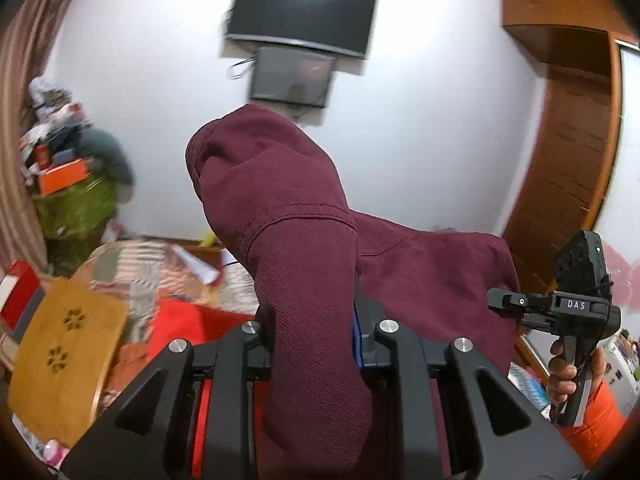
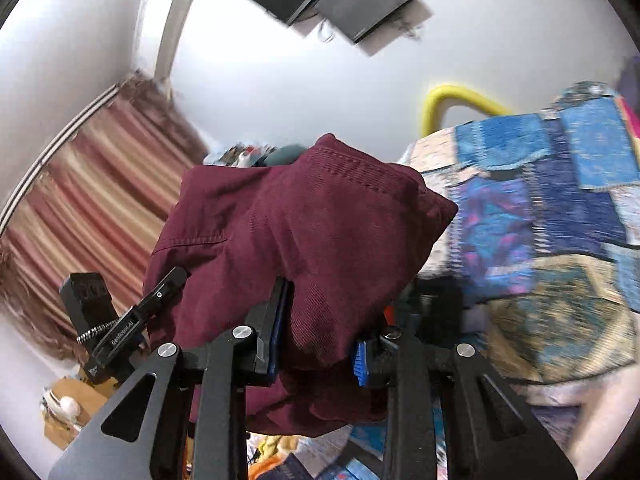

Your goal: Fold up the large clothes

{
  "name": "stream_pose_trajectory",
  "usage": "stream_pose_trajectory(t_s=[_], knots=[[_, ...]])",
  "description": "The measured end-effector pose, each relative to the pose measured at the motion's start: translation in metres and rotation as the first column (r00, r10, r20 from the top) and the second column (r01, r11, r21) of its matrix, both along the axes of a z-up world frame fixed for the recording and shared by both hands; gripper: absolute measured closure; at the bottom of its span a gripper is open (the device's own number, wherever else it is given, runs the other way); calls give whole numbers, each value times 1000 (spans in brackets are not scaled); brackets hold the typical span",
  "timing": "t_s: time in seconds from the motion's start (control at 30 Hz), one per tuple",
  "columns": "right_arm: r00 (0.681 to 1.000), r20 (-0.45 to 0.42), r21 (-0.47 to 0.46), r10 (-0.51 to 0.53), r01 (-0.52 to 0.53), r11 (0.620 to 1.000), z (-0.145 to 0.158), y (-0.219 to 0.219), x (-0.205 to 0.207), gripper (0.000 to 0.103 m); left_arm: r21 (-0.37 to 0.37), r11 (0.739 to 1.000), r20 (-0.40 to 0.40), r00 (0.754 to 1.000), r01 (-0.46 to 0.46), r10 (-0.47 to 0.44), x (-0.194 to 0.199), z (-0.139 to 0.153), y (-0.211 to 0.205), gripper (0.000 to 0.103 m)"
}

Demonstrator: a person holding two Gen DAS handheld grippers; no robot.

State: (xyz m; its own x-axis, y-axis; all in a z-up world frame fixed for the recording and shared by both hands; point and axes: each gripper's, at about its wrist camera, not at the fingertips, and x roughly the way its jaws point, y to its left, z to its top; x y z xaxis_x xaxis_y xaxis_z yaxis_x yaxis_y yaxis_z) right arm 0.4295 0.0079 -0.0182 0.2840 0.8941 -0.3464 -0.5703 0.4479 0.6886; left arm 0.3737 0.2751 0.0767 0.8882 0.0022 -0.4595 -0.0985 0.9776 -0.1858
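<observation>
a large maroon garment of ribbed, stitched cloth (image 1: 304,248) hangs in the air between the two tools, lifted clear of the bed. in the left wrist view a thick fold of it runs up from between the black fingers of the left hand-held gripper (image 1: 316,344), whose jaws are nearly closed and pinch the cloth. from there the cloth stretches away to the right, to the right hand-held gripper (image 1: 508,300), held by a hand (image 1: 564,372) on its grip. in the right wrist view the right hand-held gripper (image 2: 324,344) is likewise nearly closed on a bunch of the garment, which bulges over its blue-padded fingers; the left tool bites the cloth's left edge. below and right lies a bed with a blue patchwork quilt (image 2: 560,200). on the far white wall hang two dark screens (image 1: 304,28). a striped brown curtain (image 2: 92,184) hangs at the left, a wooden door (image 1: 568,152) stands at the right, and a round wooden stool (image 1: 68,352) sits near left.
</observation>
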Motion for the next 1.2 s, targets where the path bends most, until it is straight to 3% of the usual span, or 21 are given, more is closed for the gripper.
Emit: stream_pose_trajectory(t_s=[0.13,0.2,0.27,0.37,0.43,0.53,0.6,0.73,0.87,1.07,1.2], knots=[[999,-11,-61,47,-48,997,-33,62,5,79,9,998,-98,993,-59,60,2,-35,54,80],[998,-28,-111,60,-63,992,-56,88,9,82,-17,994,-212,972,-105,99,14,-74,86,79],[998,-51,-184,47,-56,981,-86,110,15,82,-48,988,-273,953,-150,131,25,-107,108,75],[992,-109,-198,65,-86,976,-116,117,26,82,-100,973,-286,943,-207,171,29,-136,134,69],[987,-132,-179,89,-112,978,-118,117,33,82,-110,971,-281,944,-214,176,24,-142,139,66],[995,-73,-233,68,-83,969,-105,117,24,82,-107,974,-281,946,-198,161,18,-140,132,65],[998,-47,-270,44,-55,961,-97,114,15,81,-64,979,-292,942,-193,166,18,-137,123,64],[997,-71,-292,-8,-13,956,-86,98,6,81,-23,984,-313,936,-179,163,14,-124,107,54],[996,-80,-289,-47,22,957,-70,79,-3,79,9,982,-319,930,-188,181,0,-114,94,53],[998,12,-258,-66,67,964,-31,58,-30,79,92,974,-290,931,-205,223,-29,-85,72,51],[991,116,-255,-59,88,963,0,49,-61,78,72,979,-223,953,-192,204,-57,-52,54,51]])
